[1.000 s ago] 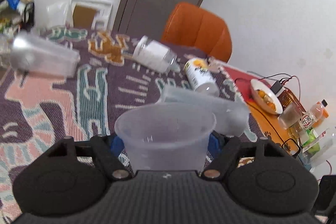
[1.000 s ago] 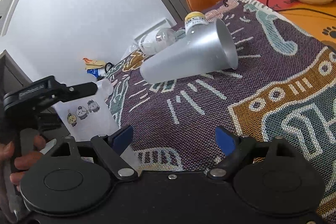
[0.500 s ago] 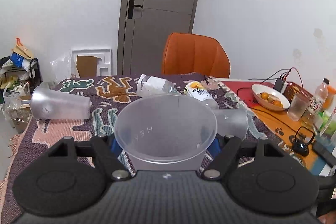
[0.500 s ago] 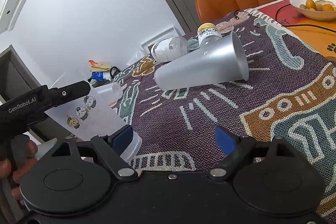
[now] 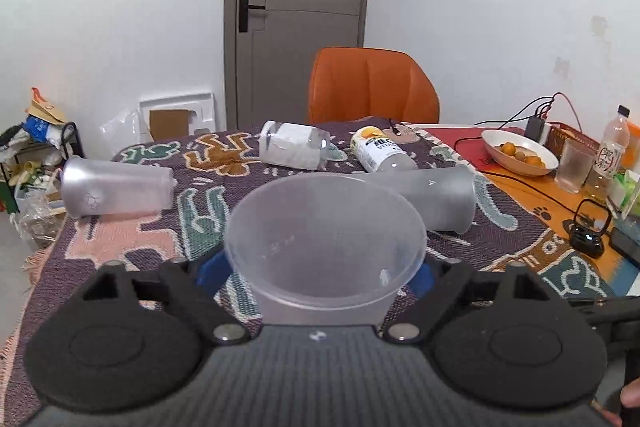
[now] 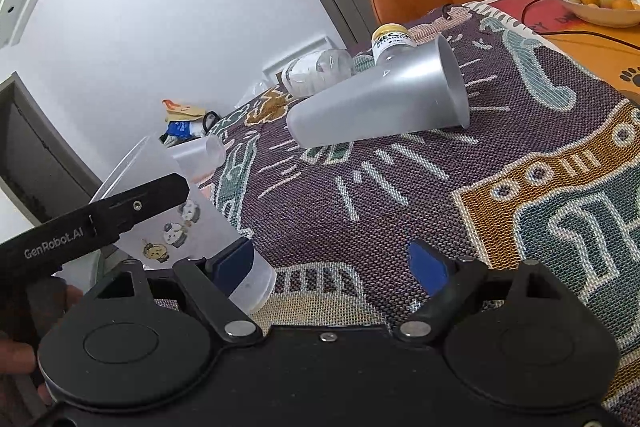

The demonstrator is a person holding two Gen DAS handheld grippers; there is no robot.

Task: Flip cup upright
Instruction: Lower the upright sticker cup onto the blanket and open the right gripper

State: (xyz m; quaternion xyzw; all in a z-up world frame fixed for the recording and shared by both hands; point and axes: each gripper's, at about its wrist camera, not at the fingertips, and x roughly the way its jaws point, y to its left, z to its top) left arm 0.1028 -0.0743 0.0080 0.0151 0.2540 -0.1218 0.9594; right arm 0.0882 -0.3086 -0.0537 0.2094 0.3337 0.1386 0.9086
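Frosted plastic cup (image 5: 324,243), clamped between the blue pads of the left gripper (image 5: 320,267), mouth tilted up and toward the camera; base seemingly just above the patterned cloth (image 5: 132,247), a pose suited to standing it upright. Right gripper (image 6: 332,263): jaws apart, holding nothing (idle beside the cup). Beyond the cup: two more cups on their sides, two toppled bottles, an orange chair (image 5: 372,87), a grey door (image 5: 296,15), white walls.

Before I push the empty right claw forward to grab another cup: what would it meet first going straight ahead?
Probably the frosted grey plastic cup lying on its side on the patterned woven tablecloth; depth unclear.
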